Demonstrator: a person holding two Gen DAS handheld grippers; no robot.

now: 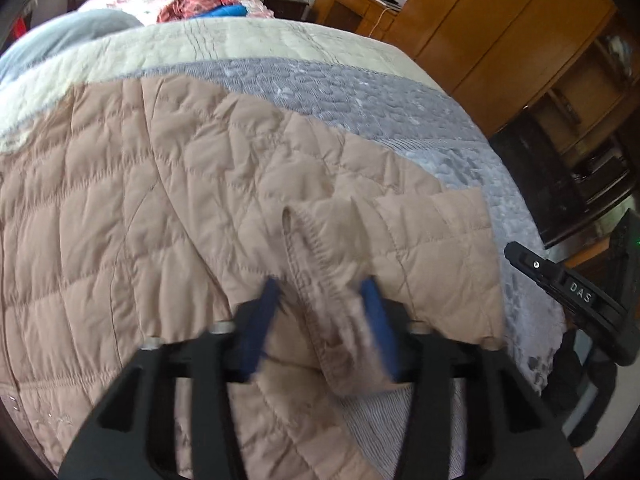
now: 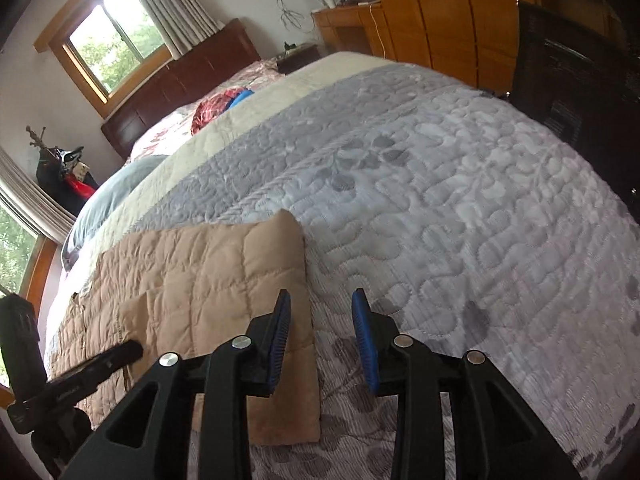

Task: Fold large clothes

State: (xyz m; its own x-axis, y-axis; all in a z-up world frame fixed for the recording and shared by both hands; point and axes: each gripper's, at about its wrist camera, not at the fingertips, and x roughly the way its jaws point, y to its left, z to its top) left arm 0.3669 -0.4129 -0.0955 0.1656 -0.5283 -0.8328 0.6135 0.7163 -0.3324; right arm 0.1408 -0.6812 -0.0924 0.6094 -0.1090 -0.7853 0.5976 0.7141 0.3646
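1. I see the tan quilted jacket (image 1: 160, 200) spread on the bed (image 1: 400, 96), on its grey patterned cover. In the left wrist view it fills the near left of the picture, and its long axis seems to run from near left toward far right.

2. The left gripper (image 1: 324, 320) has a bunched, stitched edge of the jacket between its blue fingers (image 1: 262, 320). The fingers stand a little apart around the fabric. The picture is blurred there, so I cannot tell if they already clamp it or only enclose it.

3. The right gripper (image 2: 322, 340) is empty and its fingers are apart. It hovers over the right edge of a folded panel of the jacket (image 2: 200, 280); its left finger is over the tan fabric, its right finger over the bare cover.

4. I judge the left gripper is the nearer one to the work, because the fabric lies directly between its fingers. For the right gripper the jacket lies to the left.

5. The right wrist view shows the clean straight edge and far corner of the panel, which the left wrist view does not. The left wrist view shows the bunched seam, hidden from the right one.
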